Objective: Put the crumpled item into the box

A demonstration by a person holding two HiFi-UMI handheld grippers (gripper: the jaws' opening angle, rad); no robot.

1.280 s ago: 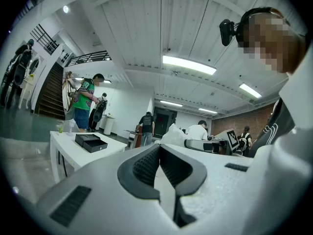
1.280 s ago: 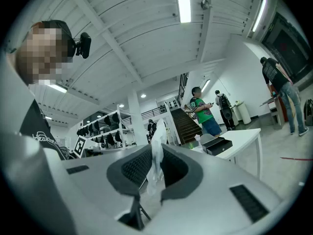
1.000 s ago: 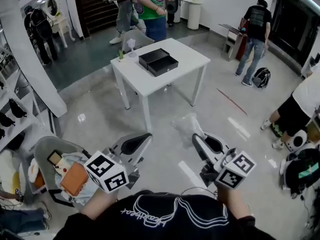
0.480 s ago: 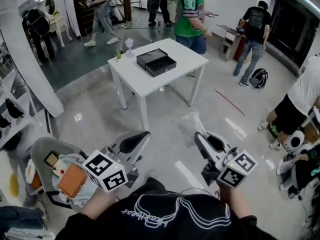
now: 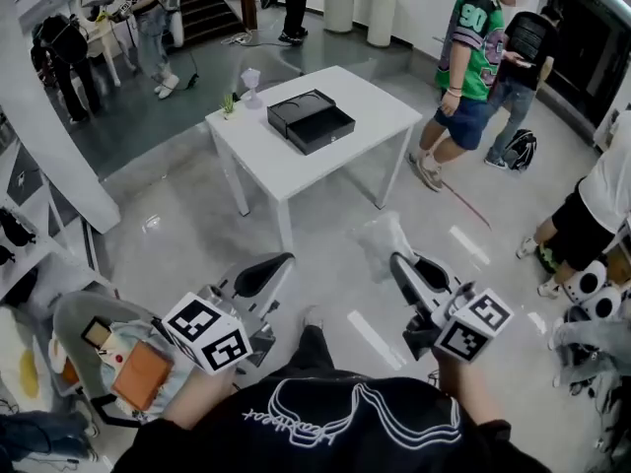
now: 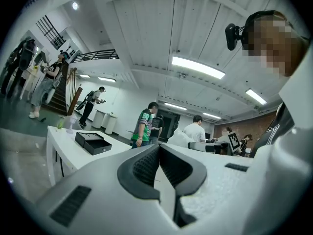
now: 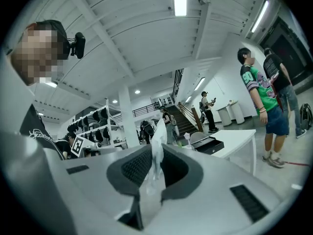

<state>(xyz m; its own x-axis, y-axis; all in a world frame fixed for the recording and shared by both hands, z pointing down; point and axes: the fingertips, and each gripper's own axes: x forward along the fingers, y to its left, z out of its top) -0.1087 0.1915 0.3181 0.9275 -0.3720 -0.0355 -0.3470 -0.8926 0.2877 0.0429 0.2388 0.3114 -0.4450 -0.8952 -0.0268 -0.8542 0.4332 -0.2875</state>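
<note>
Grey glossy floor (image 5: 197, 235) takes up most of the head view, open between me and the white table (image 5: 370, 111) ahead. A person in a green jersey (image 5: 480, 52) stands near the table's right corner, not in my line. More people are further back, well apart from it. A chair piled with clothes and a brown bag (image 5: 118, 363) sits low at my left, out of the way.

The black box (image 5: 311, 119) is near the table's middle. It reads as two black parts, one stepped off the other, and I can't tell if the cavity is exposed. A small green plant (image 5: 229, 106) and a pale cup-like thing (image 5: 250, 80) stand at the table's far-left edge, near the box but apart from it.

Right gripper (image 5: 397, 261): jaws nearly together, clamped on the crumpled item (image 5: 381, 242), a thin whitish translucent sheet. It sticks up out of the jaws, long axis running along them, pointing forward.

Left gripper (image 5: 281, 261): jaws together, nothing between them.

Key relation: the box lies ahead and slightly left of the held item, well apart and up on the tabletop. Both grippers look about equally far from it. The right one carries the load, so my judgement is I need to close in, then reach over the table's near edge.
</note>
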